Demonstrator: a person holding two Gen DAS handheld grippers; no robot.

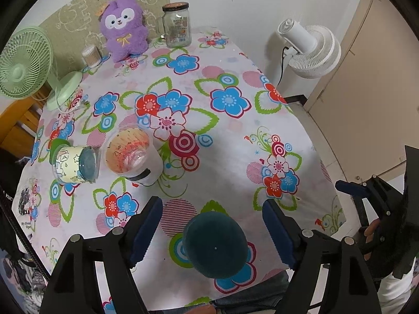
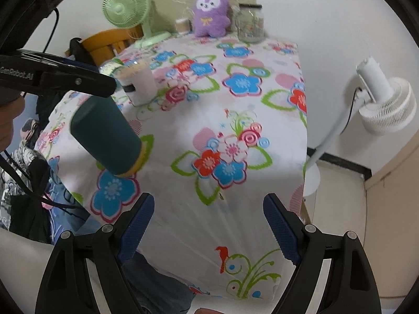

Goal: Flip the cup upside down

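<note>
Left claw (image 1: 212,231) spread wide, pads either side of the dark teal cylindrical cup (image 1: 215,244) without touching; cup stands inverted, yellowish rim down, at the near edge of the floral-cloth counter (image 1: 235,141). Looks light, rigid, smooth-walled; mid-wall grip best. Right claw (image 2: 208,231) open, empty, low, off counter's near right.
</note>
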